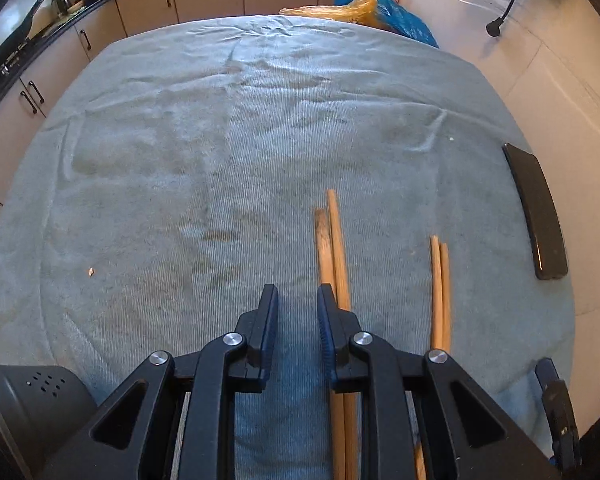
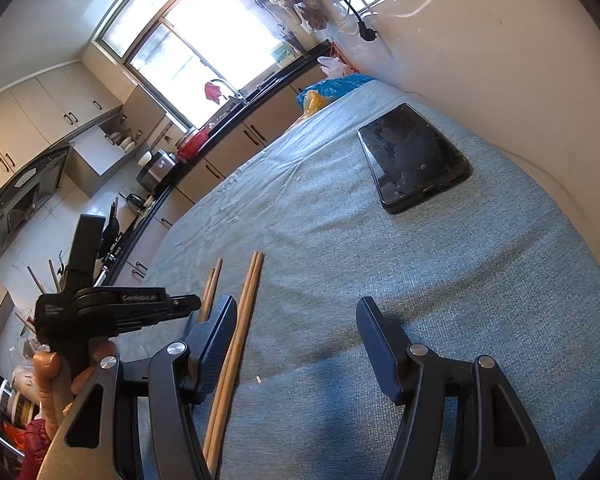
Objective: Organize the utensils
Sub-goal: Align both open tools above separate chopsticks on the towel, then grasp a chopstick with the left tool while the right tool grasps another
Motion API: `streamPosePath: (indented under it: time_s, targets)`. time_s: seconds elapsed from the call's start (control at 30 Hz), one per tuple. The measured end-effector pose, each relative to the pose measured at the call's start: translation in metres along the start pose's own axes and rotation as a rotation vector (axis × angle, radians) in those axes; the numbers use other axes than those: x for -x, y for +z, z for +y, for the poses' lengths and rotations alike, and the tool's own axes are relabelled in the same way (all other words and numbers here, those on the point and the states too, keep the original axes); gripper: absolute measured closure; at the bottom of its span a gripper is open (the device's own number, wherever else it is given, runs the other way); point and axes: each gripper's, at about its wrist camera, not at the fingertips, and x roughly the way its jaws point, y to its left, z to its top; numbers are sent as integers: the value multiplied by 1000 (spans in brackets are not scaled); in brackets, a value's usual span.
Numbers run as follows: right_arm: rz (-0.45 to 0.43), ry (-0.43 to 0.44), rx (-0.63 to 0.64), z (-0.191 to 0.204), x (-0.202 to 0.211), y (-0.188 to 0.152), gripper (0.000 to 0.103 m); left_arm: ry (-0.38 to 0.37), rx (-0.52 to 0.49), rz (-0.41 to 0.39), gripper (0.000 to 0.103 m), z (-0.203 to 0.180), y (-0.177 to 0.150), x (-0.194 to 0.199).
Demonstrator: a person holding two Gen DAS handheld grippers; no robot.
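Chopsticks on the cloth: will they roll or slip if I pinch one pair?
The chopsticks look like thin, stiff wood, probably light. Rounded shafts may roll, though the ribbed grey cloth should damp that. A narrow pinch could let them twist or slide.

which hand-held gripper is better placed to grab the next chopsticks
Probably left: the left hand-held gripper is empty, right beside one chopstick pair. The right hand-held gripper has open jaws over bare cloth.

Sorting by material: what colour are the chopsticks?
Light orange-tan wood, the chopsticks, clearest in the left wrist view.
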Motion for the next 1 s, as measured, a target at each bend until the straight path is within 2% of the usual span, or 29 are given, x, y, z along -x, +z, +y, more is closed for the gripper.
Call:
streamPosePath:
  time_s: [0.23, 0.67, 0.87, 0.93, 1.0]
  targets:
    - [1, 11, -3, -1, 0, 0, 36, -29, -9, -2, 84, -6, 4, 5]
    - [2, 11, -1, -2, 0, -1, 36, 2, -21, 5, 84, -9, 6, -2]
    - [3, 2, -2, -1, -1, 0, 36, 48, -40, -6, 84, -11, 9, -8]
    - [2, -3, -1, -1, -2, 0, 36, 53, -47, -10, 92, -10, 4, -6]
    - [6, -9, -2, -1, -2, 0, 36, 59, -60, -14, 94, -7, -6, -2]
